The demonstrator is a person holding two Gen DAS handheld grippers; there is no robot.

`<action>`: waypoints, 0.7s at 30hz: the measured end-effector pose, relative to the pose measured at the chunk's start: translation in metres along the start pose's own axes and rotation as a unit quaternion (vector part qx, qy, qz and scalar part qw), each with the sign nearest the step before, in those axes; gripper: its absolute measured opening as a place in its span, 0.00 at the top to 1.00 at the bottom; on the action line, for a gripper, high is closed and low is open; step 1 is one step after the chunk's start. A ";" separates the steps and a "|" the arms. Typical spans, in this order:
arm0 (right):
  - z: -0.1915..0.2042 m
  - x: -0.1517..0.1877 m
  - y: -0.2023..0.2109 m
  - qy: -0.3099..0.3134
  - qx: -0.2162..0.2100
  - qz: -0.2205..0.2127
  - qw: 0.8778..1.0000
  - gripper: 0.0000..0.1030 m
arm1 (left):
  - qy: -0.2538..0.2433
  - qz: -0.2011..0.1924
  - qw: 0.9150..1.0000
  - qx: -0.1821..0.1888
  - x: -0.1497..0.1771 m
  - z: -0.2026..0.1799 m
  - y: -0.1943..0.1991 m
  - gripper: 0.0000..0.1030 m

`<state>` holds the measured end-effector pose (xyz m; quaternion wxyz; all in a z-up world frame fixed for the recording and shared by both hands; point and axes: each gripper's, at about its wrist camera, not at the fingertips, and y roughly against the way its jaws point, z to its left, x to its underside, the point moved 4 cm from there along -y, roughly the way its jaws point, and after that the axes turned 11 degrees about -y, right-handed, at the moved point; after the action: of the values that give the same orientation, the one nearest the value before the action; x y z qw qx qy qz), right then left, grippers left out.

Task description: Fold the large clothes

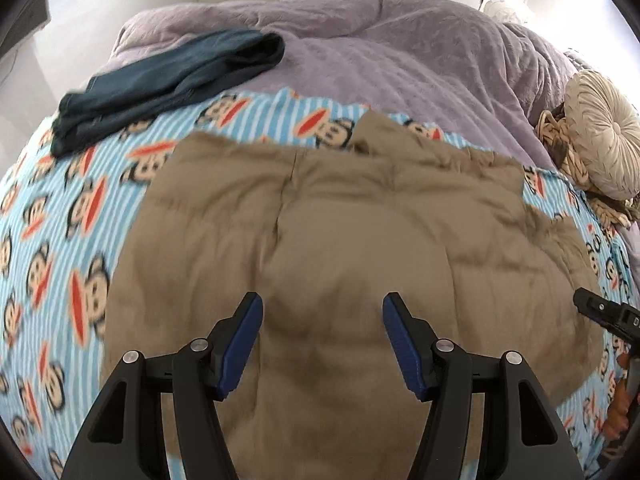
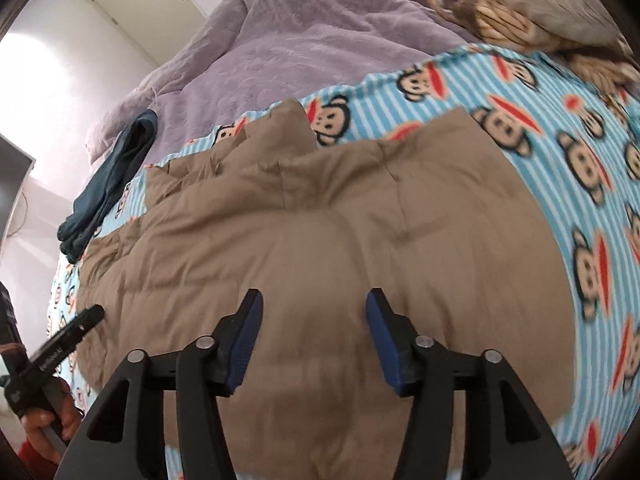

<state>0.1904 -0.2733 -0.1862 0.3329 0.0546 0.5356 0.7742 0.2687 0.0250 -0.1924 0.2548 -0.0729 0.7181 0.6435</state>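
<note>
A tan quilted jacket (image 1: 352, 240) (image 2: 320, 240) lies folded flat on a blue striped monkey-print blanket (image 1: 60, 248) (image 2: 568, 184) on the bed. My left gripper (image 1: 322, 310) hovers over its near half, open, with nothing between the blue pads. My right gripper (image 2: 313, 306) also hovers above the jacket, open and empty. In the left wrist view the right gripper's tip (image 1: 600, 308) shows at the right edge. In the right wrist view the left gripper (image 2: 68, 336) shows at the left edge, held by a hand (image 2: 44, 428).
A dark teal garment (image 1: 168, 84) (image 2: 108, 184) lies folded at the far left of the blanket. A lilac bedspread (image 1: 380, 52) (image 2: 280, 48) covers the far bed. A round cream cushion (image 1: 608, 132) and a woven bag (image 2: 480, 12) sit at the right.
</note>
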 end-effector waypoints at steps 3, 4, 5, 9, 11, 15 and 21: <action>-0.009 0.019 0.014 -0.021 -0.006 0.005 1.000 0.32 | 0.017 0.014 1.000 0.001 0.022 -0.002 0.007 0.12; -0.012 0.026 0.019 -0.029 -0.007 0.007 1.000 0.30 | 0.024 0.014 1.000 -0.002 0.028 -0.001 0.010 0.08; -0.015 0.032 0.022 -0.036 -0.009 0.009 0.999 0.28 | 0.027 0.013 1.000 -0.004 0.034 -0.002 0.013 0.08; -0.028 0.051 0.030 -0.064 -0.015 0.021 0.998 0.23 | 0.029 0.027 0.999 -0.010 0.054 -0.004 0.019 0.08; -0.033 0.059 0.031 -0.077 -0.018 0.029 0.996 0.23 | 0.030 0.032 0.999 -0.011 0.060 -0.003 0.020 0.08; -0.041 0.072 0.029 -0.099 -0.031 0.046 0.994 0.14 | 0.044 0.041 0.998 -0.006 0.069 0.000 0.020 0.00; -0.051 0.081 0.022 -0.147 -0.067 0.059 0.985 0.00 | 0.057 0.047 0.997 0.005 0.075 -0.001 0.019 0.00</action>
<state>0.0950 -0.2720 -0.2108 0.3647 0.1765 0.4233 0.8104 0.1958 0.0440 -0.2104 0.1833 -0.0738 0.7370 0.6464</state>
